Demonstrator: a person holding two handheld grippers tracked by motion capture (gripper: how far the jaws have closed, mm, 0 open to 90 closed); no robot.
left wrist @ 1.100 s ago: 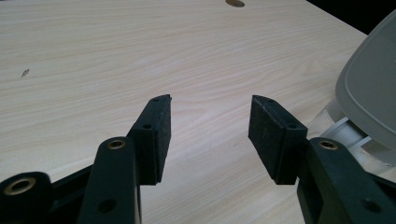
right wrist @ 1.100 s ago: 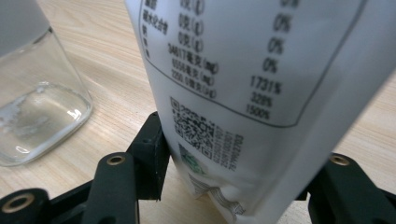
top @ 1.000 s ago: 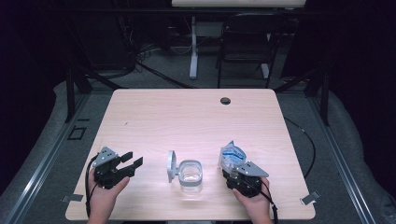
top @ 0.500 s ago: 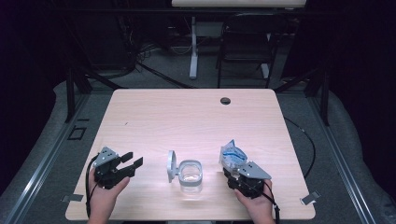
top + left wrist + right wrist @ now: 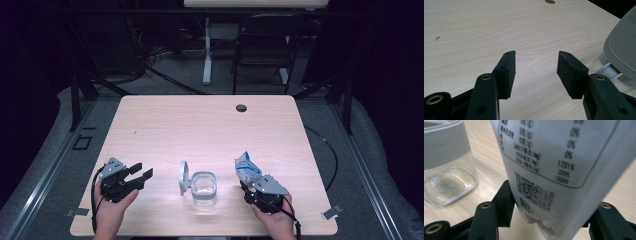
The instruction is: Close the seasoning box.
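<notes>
High view is showing the clear jar [image 5: 204, 188] sitting near the front edge of the table [image 5: 200, 130], its grey hinged lid [image 5: 183, 177] standing open on the jar's left side. Just to the jar's right, the right gripper [image 5: 248, 181] is grasping a white and blue pouch [image 5: 247, 167], fingers [image 5: 505, 202] clenched on its lower part, the printed panel rising upright. Well to the jar's left, the left gripper [image 5: 141, 171] is resting with fingers [image 5: 507, 72] released, nothing between them, aiming toward the lid.

Judging the risks: the pouch is soft, so it is likely bending or slipping in the grip as it tilts toward the jar, spilling its contents past the narrow mouth. The jar is standing unheld; a nudge from the pouch or gripper could be pushing it sideways or swinging the lid shut.

Around the jar, pale wood-grain table is lying bare, a round cable hole [image 5: 241, 108] beyond it. Farther beyond, a dark room is holding a chair [image 5: 262, 47] and cables on grey floor.
</notes>
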